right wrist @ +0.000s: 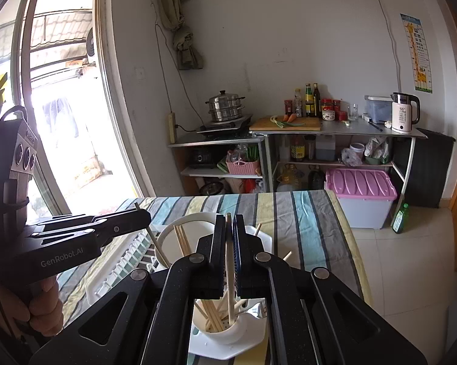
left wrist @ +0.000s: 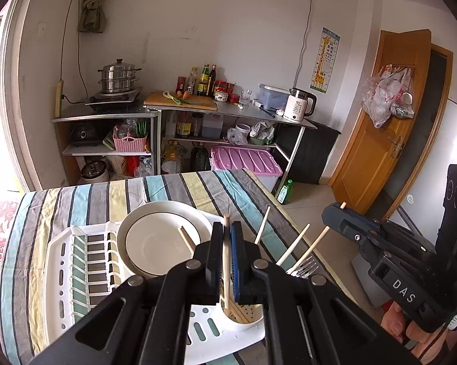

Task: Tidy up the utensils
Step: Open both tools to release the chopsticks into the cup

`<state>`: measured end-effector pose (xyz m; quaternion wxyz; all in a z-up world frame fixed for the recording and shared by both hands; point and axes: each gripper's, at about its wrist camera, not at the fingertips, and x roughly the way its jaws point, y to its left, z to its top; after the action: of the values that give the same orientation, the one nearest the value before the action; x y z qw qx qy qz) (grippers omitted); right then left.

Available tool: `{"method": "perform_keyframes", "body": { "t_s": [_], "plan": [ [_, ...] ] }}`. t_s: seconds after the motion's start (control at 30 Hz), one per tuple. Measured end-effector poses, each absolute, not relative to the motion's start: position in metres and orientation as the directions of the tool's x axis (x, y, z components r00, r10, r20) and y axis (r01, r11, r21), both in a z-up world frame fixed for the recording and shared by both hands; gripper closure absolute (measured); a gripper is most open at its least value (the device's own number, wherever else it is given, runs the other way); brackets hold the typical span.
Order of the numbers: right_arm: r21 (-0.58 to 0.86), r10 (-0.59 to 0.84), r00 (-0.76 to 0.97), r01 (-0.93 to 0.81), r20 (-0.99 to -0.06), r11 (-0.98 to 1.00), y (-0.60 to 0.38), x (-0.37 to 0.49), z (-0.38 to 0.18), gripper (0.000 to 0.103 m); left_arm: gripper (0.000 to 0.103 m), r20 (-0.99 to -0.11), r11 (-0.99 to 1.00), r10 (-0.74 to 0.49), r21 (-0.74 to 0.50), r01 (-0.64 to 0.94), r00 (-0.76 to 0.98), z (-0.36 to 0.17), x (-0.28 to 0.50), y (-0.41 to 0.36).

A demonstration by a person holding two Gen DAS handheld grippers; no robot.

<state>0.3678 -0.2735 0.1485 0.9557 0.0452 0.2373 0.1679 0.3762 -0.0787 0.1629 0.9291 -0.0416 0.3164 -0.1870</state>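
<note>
My left gripper (left wrist: pixel 226 228) is shut on a wooden chopstick (left wrist: pixel 226 292) held upright, its lower end inside the white utensil cup (left wrist: pixel 246 324). The cup stands in the corner of a white dish rack (left wrist: pixel 61 273) and holds several chopsticks and forks (left wrist: pixel 304 269). My right gripper (right wrist: pixel 229 222) is shut on another chopstick (right wrist: pixel 230 298), whose lower end also dips into the cup (right wrist: pixel 228 337). Each gripper shows in the other's view: the right gripper (left wrist: pixel 331 213) to the right of the cup, the left gripper (right wrist: pixel 144 216) to its left.
A white plate (left wrist: pixel 164 240) leans in the rack behind the cup. The rack sits on a striped tablecloth (left wrist: pixel 182 188), whose right edge (left wrist: pixel 289 219) drops to a tiled floor. Beyond stand kitchen shelves (left wrist: pixel 167 112), a pink-lidded bin (left wrist: pixel 246 159) and a green bottle (left wrist: pixel 284 191).
</note>
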Motion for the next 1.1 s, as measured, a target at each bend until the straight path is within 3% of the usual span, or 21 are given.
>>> {"method": "perform_keyframes", "body": {
  "t_s": [0.67,0.77,0.97,1.1],
  "plan": [
    [0.185,0.313,0.791,-0.252,-0.527,0.95,-0.292,0.378,0.118,0.097,0.096,-0.615,0.943,-0.333,-0.206,0.263,0.715,0.136,0.387,-0.066],
    [0.177,0.308,0.795,-0.253,-0.523,0.951,-0.292,0.374,0.12,0.083,0.096,-0.613,0.943,-0.331,-0.198,0.267,0.717,0.136,0.383,-0.066],
    [0.179,0.313,0.798,-0.257,-0.516,0.95,-0.295,0.361,0.123,0.082,0.087,-0.608,0.945,-0.327,-0.185,0.271,0.724,0.135,0.371,-0.064],
    [0.178,0.316,0.801,-0.261,-0.509,0.949,-0.296,0.346,0.124,0.082,0.087,-0.6,0.946,-0.324,-0.186,0.266,0.732,0.135,0.356,-0.059]
  ]
}}
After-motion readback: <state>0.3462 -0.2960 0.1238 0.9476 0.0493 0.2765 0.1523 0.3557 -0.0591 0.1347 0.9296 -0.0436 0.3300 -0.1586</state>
